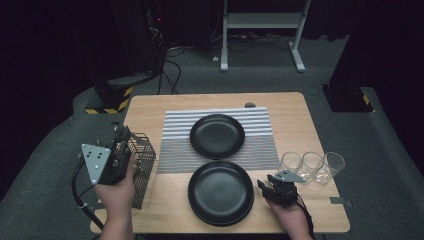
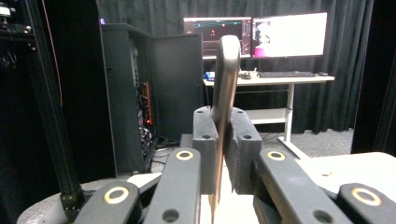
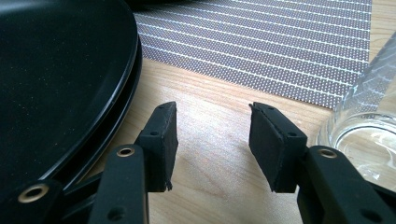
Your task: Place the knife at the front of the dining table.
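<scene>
My left gripper is shut on the flat, brownish metal handle of a piece of cutlery, which stands upright between the pads with its rounded end on top; its lower end is hidden. In the high view, my left gripper hovers over a black wire basket at the table's left edge. My right gripper rests low on the wood between the near black plates and a row of glasses. Nothing lies between the open jaws of my right gripper.
A second black plate sits on the striped placemat mid-table. In the right gripper view, the stacked plates are close on the left and a clear glass close on the right. The table has bare wood at the far right.
</scene>
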`<state>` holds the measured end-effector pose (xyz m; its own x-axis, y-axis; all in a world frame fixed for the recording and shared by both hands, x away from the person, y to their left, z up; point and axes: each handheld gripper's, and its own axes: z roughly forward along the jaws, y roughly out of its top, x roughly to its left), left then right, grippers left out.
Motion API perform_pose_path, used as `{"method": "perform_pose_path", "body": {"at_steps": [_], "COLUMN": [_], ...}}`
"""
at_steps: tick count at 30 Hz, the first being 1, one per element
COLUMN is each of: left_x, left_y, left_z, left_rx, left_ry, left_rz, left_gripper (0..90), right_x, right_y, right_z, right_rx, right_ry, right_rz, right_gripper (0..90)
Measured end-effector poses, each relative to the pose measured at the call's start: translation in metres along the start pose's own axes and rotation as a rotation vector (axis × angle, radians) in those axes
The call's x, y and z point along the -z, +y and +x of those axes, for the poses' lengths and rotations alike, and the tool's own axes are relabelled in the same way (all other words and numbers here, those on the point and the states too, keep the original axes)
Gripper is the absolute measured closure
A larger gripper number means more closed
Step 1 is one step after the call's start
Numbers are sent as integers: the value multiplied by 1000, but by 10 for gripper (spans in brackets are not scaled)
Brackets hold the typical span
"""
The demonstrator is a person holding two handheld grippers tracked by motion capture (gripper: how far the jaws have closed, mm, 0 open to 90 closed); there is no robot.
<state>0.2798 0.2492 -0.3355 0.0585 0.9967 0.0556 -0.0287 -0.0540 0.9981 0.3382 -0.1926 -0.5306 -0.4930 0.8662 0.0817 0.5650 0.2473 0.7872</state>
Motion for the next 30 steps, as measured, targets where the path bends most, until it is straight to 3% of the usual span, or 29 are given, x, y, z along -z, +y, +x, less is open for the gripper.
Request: {"method": "perform_pose_path", "body": {"at_steps": [30], "left_x": [-26], "left_y": [-18], "left_z": [-25], "left_rx": [27], "left_ry": [-57], "left_rz": [64], "left_gripper": [831], "right_x": [0], "right_y": [0], "right_z": [0], "right_rx": [5], "right_ry": [5], "right_rz": [2], "right_gripper": [516]}}
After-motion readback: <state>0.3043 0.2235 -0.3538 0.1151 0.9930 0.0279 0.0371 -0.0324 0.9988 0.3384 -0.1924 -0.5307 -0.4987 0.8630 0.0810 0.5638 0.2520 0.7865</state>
